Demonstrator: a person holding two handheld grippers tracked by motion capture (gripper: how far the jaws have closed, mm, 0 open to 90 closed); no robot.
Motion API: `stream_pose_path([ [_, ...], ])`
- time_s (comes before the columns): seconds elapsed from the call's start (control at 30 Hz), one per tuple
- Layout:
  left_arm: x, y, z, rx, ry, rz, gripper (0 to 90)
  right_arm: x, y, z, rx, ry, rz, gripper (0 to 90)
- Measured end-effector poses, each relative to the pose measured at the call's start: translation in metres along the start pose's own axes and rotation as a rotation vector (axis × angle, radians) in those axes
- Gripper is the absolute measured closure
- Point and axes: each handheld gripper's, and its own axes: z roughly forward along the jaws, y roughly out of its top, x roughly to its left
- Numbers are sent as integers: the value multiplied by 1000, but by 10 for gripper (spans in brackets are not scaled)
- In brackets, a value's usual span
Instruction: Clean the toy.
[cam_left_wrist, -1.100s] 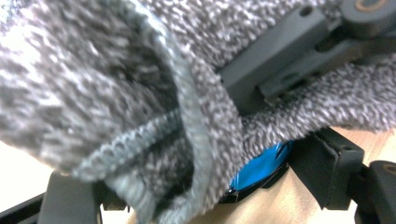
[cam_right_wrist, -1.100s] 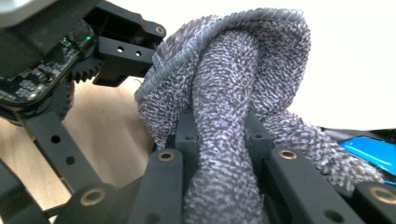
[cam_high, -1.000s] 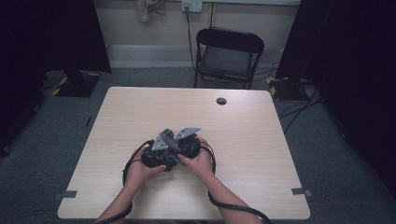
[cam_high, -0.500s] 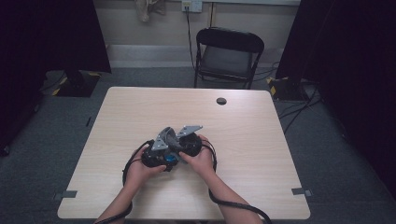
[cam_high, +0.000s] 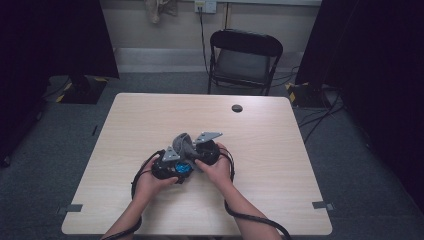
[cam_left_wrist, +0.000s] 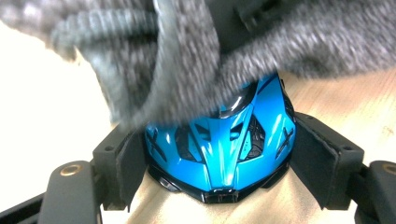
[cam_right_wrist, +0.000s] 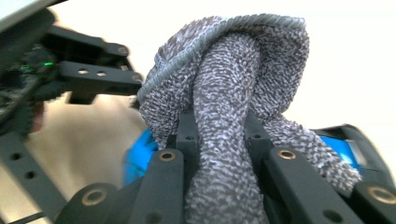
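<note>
at the near-centre of the wooden surface (cam_high: 280, 165), your two hands meet w/ both tongs pressed close together. your left tongs (cam_left_wrist: 219, 163) clamp a small blue toy car (cam_left_wrist: 223, 144) by its flanks, the black pads (cam_left_wrist: 313, 158) touching each side, car sitting on the wood w/ its nose toward the left gripper view's camera. your right tongs (cam_right_wrist: 219, 135) are closed tight on a grey knitted cloth (cam_right_wrist: 229, 93), which is bunched & twisted between the jaws and bulges out above them. in the left gripper view the cloth (cam_left_wrist: 187, 60) lies draped over the car's roof & windscreen, touching it. in the high view the cloth (cam_high: 183, 145) shows as a grey lump betw. your hands, the car (cam_high: 182, 169) just beneath it as a speck of blue, w/ the left tongs (cam_high: 167, 167) and right tongs (cam_high: 200, 150) on either side. a small dark round disc (cam_high: 237, 108) lies well apart near the far edge; a black folding chair (cam_high: 245, 60) stands beyond the surface.
</note>
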Motion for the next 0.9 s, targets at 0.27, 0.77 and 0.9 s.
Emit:
stream_pose_path([
  [0.27, 0, 0, 0, 0, 1, 1, 244, -17, 0, -4, 3, -44, 37, 744],
  [0.77, 0, 0, 0, 1, 1, -1, 243, -32, 3, -4, 44, -117, 39, 742],
  [0.9, 0, 0, 0, 0, 1, 0, 243, -39, 4, -5, 50, -133, 43, 742],
])
